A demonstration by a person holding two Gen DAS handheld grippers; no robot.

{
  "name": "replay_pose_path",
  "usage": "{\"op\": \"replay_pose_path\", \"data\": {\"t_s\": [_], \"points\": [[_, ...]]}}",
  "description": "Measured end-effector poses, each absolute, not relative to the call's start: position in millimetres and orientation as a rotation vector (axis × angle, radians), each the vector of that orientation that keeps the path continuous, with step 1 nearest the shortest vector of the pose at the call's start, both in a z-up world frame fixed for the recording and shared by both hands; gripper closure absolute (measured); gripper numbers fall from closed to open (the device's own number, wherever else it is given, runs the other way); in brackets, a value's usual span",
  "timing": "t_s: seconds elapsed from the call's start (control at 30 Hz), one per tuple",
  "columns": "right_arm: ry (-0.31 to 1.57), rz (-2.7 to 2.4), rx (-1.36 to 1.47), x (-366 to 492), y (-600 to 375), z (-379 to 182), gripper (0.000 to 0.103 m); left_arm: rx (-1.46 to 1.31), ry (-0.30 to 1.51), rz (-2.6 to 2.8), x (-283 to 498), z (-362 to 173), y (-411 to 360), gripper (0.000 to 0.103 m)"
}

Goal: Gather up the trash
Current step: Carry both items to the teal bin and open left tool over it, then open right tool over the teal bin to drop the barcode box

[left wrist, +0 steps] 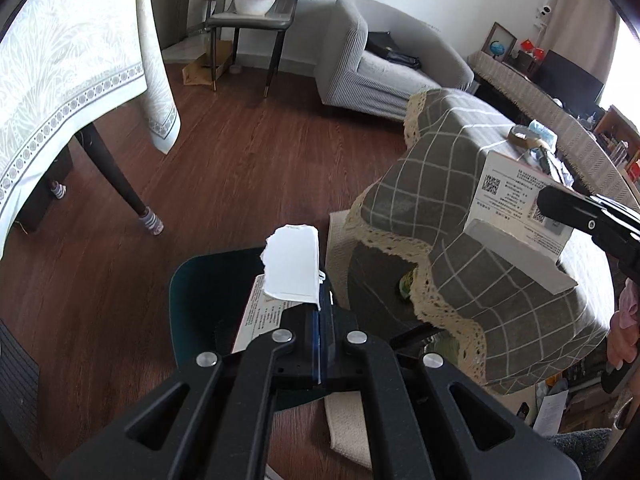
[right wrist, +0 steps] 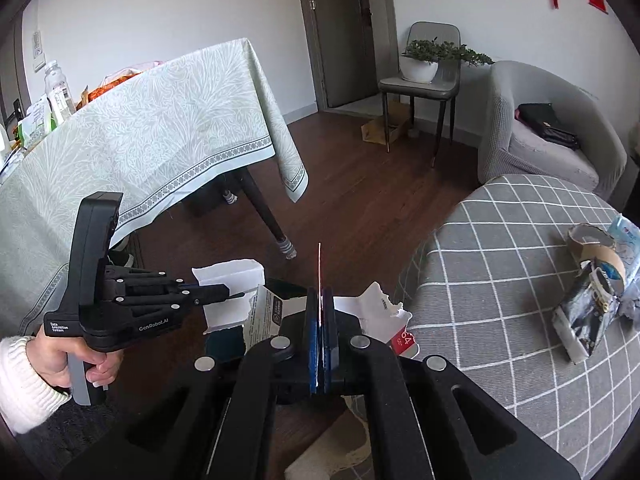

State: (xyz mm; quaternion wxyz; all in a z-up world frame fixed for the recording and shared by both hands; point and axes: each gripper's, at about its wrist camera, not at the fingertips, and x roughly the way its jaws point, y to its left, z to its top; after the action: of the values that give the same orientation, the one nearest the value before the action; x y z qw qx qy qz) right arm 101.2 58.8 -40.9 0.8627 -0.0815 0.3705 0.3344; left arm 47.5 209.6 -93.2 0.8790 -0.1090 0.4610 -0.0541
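Two torn pieces of card are what we carry, one in each gripper. In the left wrist view, the left gripper (left wrist: 320, 312) has its fingers pressed together on a white scrap (left wrist: 294, 266) with a ragged left edge; its flat face shows to us and its long axis runs up and away from the fingertips. In the right wrist view, the right gripper (right wrist: 320, 300) pinches a second torn card (right wrist: 319, 276) that we see edge-on, a thin white line standing straight up out of the closed fingers. Below both grippers sits one dark teal bin (left wrist: 208, 280) on the wooden floor (left wrist: 240, 152), with a printed carton piece (left wrist: 260, 316) leaning inside it; our scraps hang above its opening. More trash lies on the grey checked surface (right wrist: 500, 280): one crumpled dark wrapper (right wrist: 584, 316), one cardboard roll (right wrist: 592, 244) and one pale blue packet (right wrist: 626, 236), bunched together near its right edge. In the left wrist view one printed box flap (left wrist: 516, 208) lies on that same checked cloth. One hand (right wrist: 80, 356) in a white knitted sleeve (right wrist: 20, 380) grips the left handle.
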Motion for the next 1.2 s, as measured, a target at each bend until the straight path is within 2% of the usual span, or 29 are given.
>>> {"op": "replay_pose_path", "data": {"t_s": [0.47,0.5,0.6,0.93,1.07,1.2], "points": [[0.973,0.687,-0.178,133,124,-108,0.101,-0.216,1.182,-0.083,50,-174,241,0.100],[0.982,0.687,-0.182,133,127,-112,0.101,-0.225,1.187,-0.079,49,-177,245,0.098],[1.016,0.686,-0.186,137,139,-125,0.101,-0.243,1.187,-0.069,45,-179,255,0.079],[1.110,0.670,-0.224,143,164,-166,0.101,-0.295,1.053,-0.056,30,-146,283,0.045],[1.146,0.663,-0.236,146,174,-184,0.101,-0.292,0.994,-0.041,25,-126,291,0.045],[1.182,0.654,-0.257,148,183,-201,0.101,-0.276,0.940,-0.039,18,-106,295,0.053]]}}
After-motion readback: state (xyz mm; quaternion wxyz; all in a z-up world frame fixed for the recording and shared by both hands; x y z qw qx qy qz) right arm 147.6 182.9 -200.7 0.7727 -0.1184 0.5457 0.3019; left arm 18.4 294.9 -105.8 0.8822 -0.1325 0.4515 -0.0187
